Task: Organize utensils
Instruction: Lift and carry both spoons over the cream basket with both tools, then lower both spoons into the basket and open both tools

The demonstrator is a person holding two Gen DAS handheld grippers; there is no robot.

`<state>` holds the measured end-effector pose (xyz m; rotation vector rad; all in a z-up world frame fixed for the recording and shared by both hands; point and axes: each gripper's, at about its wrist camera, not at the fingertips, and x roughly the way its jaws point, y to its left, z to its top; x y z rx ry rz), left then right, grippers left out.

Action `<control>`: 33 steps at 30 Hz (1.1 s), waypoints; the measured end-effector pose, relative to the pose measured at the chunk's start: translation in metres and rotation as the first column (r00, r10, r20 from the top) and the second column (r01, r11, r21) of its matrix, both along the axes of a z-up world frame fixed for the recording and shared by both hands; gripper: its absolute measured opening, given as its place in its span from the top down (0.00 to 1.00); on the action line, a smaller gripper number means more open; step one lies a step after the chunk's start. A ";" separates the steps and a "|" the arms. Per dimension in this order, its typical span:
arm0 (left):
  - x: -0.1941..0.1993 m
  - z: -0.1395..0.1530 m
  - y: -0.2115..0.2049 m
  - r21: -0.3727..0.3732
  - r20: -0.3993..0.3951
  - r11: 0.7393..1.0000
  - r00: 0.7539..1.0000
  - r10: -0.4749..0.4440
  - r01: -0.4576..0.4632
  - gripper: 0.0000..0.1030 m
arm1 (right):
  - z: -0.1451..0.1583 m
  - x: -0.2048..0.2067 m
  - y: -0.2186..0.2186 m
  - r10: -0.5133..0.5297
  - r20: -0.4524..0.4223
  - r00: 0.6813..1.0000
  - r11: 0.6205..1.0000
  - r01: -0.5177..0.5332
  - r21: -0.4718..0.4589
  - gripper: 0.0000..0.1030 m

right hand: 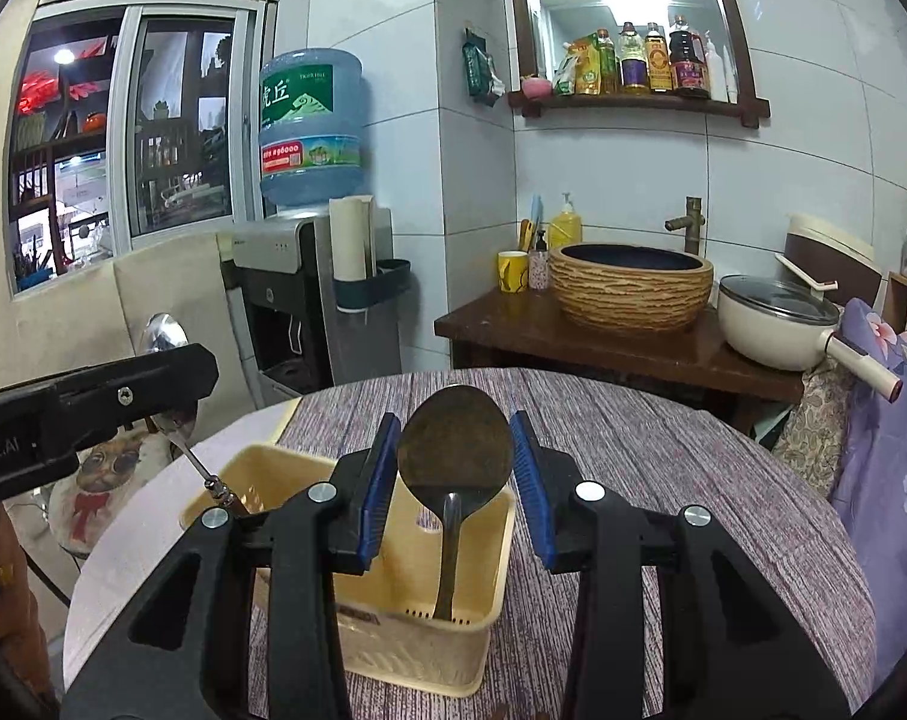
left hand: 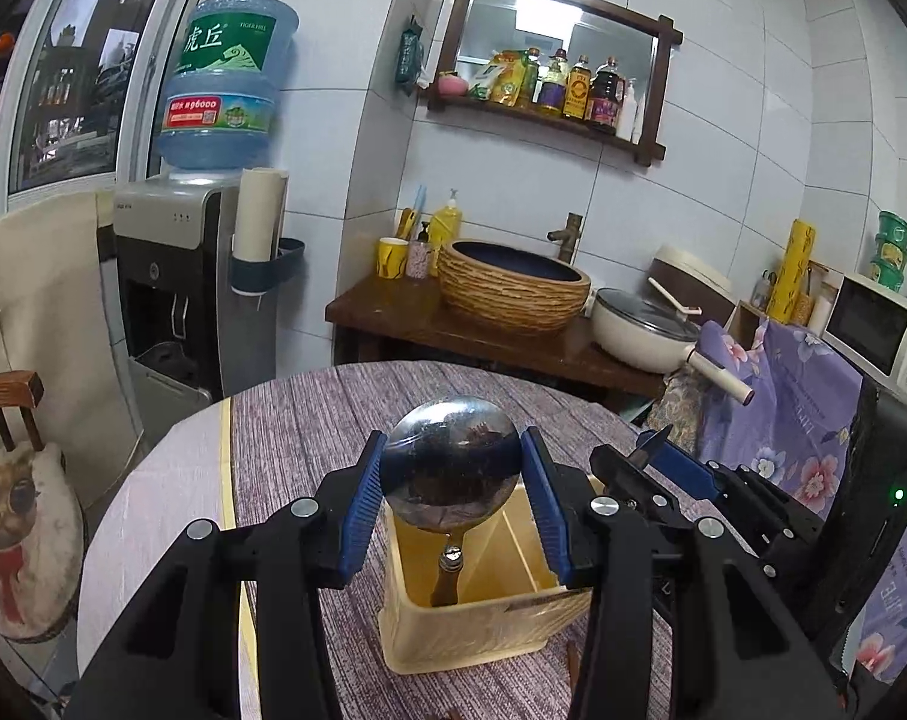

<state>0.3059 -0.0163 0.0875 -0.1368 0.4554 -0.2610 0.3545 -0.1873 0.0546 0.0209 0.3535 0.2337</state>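
Here, both hands work over the pale yellow perforated plastic utensil basket [right hand: 417,648] on the round surface [right hand: 663,468] with its purple-grey woven cloth.

Left gripper [left hand: 453,474]: blue-padded fingers [left hand: 362,504] clamped on the bowl of the polished steel ladle-like spoon [left hand: 450,459], bowl up, brown handle end dipping into the basket.

Right gripper [right hand: 453,468]: fingers [right hand: 378,480] sit either side of the dark, dull wooden-looking spoon [right hand: 456,441], touching its bowl edges, so it appears held. Its handle reaches down to the basket floor.

Handling, as judged: both spoons stiff and light. The steel bowl is smooth and rounded, so likely to slip or swivel between pads; the neck or handle would give a surer hold. The dark spoon looks matte and grippier. The basket is light, may slide if nudged.
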 end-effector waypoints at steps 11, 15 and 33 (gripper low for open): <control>0.003 -0.028 0.001 0.015 -0.059 1.000 0.998 -0.003 0.004 0.56 | -0.023 -0.006 0.003 -0.002 -0.012 1.000 0.999 0.001 -0.048 0.63; 0.002 -0.031 0.003 0.014 -0.057 1.000 0.998 -0.002 0.003 0.56 | -0.024 -0.008 0.004 0.002 -0.002 1.000 0.998 -0.002 -0.065 0.63; -0.067 -0.010 0.024 0.003 0.066 0.998 0.996 0.058 -0.058 0.07 | -0.005 -0.073 -0.020 -0.018 0.073 0.997 0.999 0.021 -0.046 0.28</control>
